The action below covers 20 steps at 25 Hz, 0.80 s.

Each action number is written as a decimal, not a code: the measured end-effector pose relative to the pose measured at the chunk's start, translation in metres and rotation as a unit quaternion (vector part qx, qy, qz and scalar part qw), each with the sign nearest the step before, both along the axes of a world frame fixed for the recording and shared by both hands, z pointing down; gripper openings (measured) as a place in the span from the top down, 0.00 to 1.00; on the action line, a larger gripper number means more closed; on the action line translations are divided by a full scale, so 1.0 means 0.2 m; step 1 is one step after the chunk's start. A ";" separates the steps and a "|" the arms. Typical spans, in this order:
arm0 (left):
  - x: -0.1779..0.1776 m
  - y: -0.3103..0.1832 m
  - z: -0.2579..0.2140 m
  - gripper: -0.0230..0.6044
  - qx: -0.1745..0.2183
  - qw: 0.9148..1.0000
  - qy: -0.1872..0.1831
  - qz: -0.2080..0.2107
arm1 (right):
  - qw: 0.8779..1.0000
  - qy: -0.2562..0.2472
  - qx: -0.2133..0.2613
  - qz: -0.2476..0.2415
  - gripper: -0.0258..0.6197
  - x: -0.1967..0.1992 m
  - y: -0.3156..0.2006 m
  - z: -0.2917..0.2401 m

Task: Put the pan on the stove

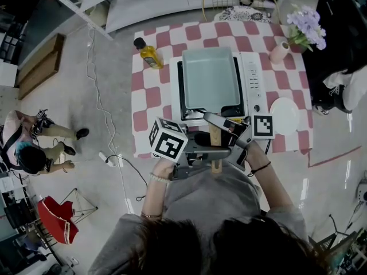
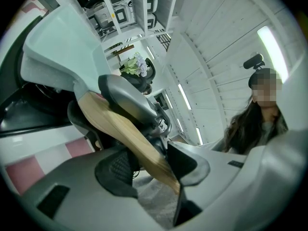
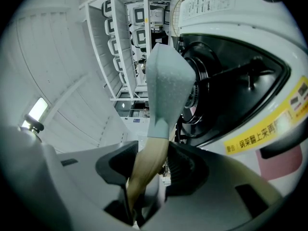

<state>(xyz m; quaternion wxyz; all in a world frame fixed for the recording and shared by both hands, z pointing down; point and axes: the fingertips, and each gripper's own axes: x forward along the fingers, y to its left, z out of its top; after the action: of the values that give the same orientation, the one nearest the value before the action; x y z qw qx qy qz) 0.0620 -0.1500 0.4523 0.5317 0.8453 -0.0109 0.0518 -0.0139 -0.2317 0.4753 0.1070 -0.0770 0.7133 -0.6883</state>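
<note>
A pale green rectangular pan point(image 1: 209, 76) rests on the white portable stove point(image 1: 253, 76) on the checkered table. Its wooden handle point(image 1: 215, 135) sticks out toward me past the stove's front. My left gripper point(image 1: 211, 152) and my right gripper point(image 1: 222, 122) are both shut on that handle, the right one nearer the pan. In the left gripper view the handle point(image 2: 122, 129) runs slanting between the left gripper point(image 2: 147, 165) pads, with the pan point(image 2: 62, 47) beyond. In the right gripper view the right gripper point(image 3: 149, 165) clamps the handle point(image 3: 147, 170) below the pan point(image 3: 166, 81), beside the stove point(image 3: 250, 95).
A yellow oil bottle point(image 1: 150, 54) stands at the table's left back. A pink vase with purple flowers point(image 1: 304, 27) is at the right back, a white plate point(image 1: 285, 115) right of the stove. A person point(image 1: 34, 148) sits on the floor, left.
</note>
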 end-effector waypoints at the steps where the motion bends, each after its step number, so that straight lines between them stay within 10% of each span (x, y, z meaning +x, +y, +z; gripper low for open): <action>1: 0.00 0.00 0.01 0.65 0.000 1.000 -0.001 0.001 | 1.000 0.001 0.004 -0.001 0.66 0.00 0.00 0.00; 20: 0.01 0.03 0.11 0.65 0.007 0.999 -0.034 0.004 | 0.999 0.016 0.038 -0.021 0.66 0.01 0.02 0.06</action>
<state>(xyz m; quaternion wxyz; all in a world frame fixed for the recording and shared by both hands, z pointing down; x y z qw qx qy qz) 0.0646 -0.1442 0.4751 0.5245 0.8470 -0.0255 0.0823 -0.0128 -0.2268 0.4882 0.0846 -0.0688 0.7422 -0.6612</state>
